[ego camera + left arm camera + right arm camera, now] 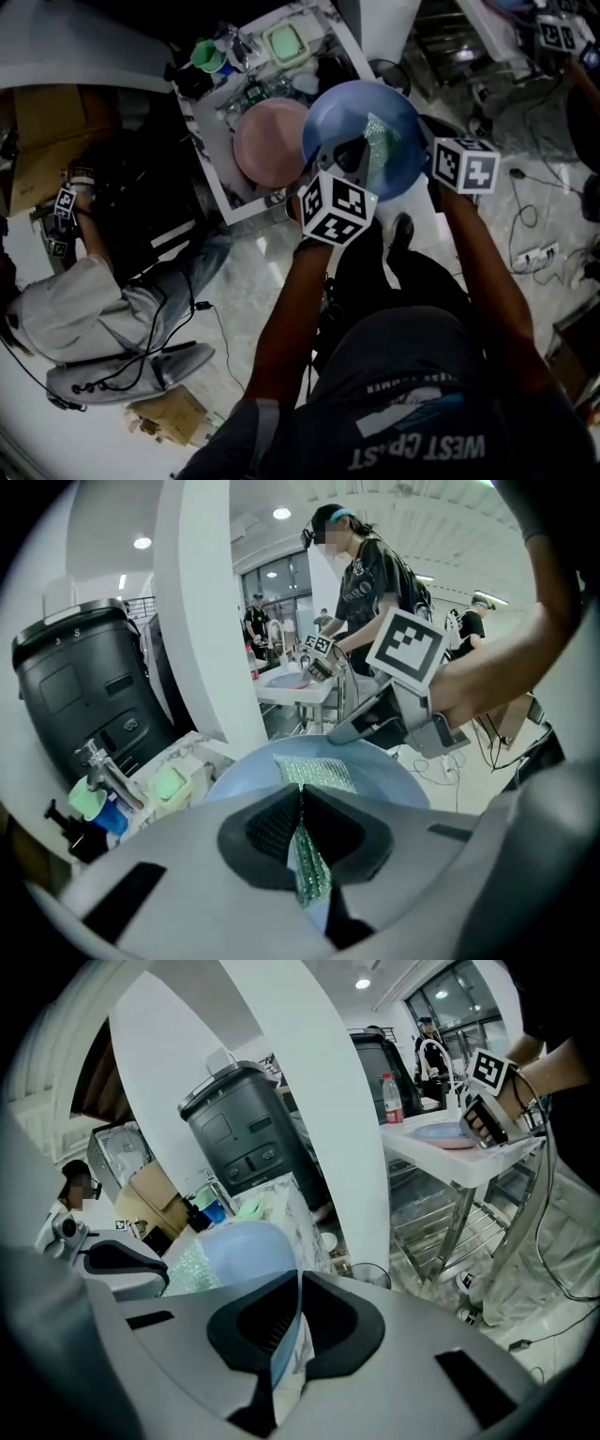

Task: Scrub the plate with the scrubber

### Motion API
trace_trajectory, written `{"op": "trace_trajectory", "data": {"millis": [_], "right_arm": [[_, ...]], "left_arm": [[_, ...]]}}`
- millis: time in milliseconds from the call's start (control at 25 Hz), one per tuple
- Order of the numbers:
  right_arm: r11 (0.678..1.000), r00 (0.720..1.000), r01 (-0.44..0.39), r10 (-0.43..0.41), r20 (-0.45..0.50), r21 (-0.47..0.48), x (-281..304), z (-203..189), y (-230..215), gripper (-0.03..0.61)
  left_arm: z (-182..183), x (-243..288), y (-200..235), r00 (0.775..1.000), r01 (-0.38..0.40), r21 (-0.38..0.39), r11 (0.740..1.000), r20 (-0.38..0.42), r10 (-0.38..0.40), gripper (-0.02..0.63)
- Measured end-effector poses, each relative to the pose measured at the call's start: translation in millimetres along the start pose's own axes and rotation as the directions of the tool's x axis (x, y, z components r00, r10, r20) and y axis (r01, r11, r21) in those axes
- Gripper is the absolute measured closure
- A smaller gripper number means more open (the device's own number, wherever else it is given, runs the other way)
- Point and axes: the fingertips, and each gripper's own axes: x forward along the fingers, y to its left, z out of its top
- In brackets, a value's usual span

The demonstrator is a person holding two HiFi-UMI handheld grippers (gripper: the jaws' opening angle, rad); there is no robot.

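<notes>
I hold a blue plate (349,120) up in the air above the counter's front edge, tilted. My right gripper (425,156) is shut on its right rim; in the right gripper view the blue plate (246,1246) runs edge-on between the jaws. My left gripper (364,155) is shut on a green glittery scrubber (380,142), which lies flat against the plate's inner face. In the left gripper view the scrubber (315,772) spreads over the blue plate (394,782) just beyond the jaws, and the right gripper (349,731) clamps the far rim.
A pink plate (269,142) lies on the white counter (217,167) just left of the blue one. A green sponge dish (286,42), a green cup (206,54) and small bottles crowd the counter's back. A seated person (94,309) is at left. Cables and a power strip (534,255) lie on the floor at right.
</notes>
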Motion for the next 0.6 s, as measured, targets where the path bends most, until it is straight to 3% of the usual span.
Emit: {"op": "trace_trajectory", "data": {"millis": [360, 600], "right_arm": [[1.000, 1.000, -0.015, 0.015, 0.012, 0.021, -1.1, 4.0, 1.6, 0.537], [0.998, 0.998, -0.056, 0.056, 0.027, 0.009, -1.2, 11.6, 5.2, 0.535]], "left_arm": [[9.7, -56.4, 45.0, 0.984, -0.145, -0.074, 0.987, 0.094, 0.152, 0.597], [-15.5, -101.7, 100.3, 0.950, -0.279, -0.190, 0.941, 0.092, 0.300, 0.597]]}}
